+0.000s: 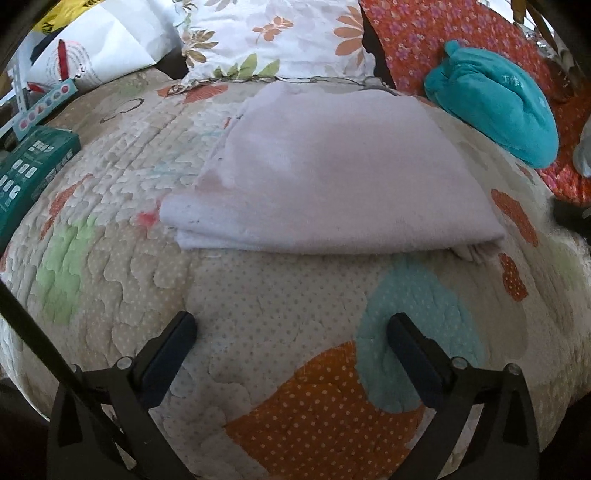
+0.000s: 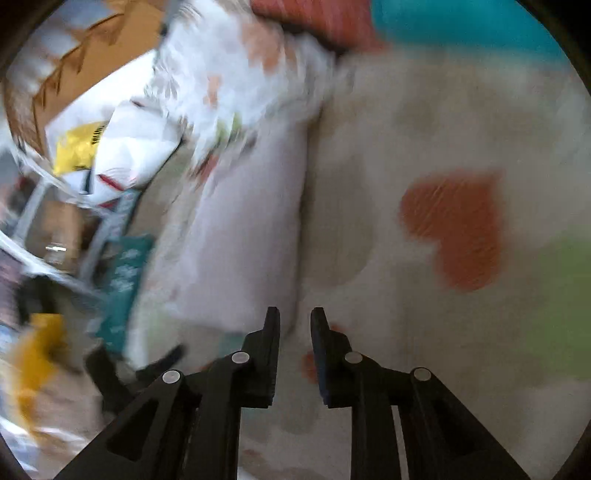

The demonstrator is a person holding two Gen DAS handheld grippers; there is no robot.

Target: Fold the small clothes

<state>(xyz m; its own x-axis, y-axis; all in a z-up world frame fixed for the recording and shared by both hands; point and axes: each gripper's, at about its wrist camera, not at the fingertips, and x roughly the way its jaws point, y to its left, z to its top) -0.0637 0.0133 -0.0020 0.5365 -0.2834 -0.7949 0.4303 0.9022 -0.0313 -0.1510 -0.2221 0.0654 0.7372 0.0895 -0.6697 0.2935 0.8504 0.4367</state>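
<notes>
A pale white cloth [image 1: 325, 173] lies folded into a flat rectangle on the patchwork quilt [image 1: 122, 258]. Its folded edge faces my left gripper [image 1: 291, 319]. That gripper is wide open, a short way in front of the cloth, with only quilt between its fingers. The right wrist view is smeared with motion blur. There the same cloth [image 2: 243, 236] runs up the picture to the left of centre. My right gripper [image 2: 295, 314] hovers at the cloth's near right corner, its jaws a narrow gap apart with nothing gripped.
A teal plush cushion [image 1: 495, 107] lies on red floral fabric [image 1: 424, 33] at the back right. A floral pillow [image 1: 273, 33] sits behind the cloth. A green box [image 1: 29, 173] and a white bag [image 1: 96, 48] are at the left edge.
</notes>
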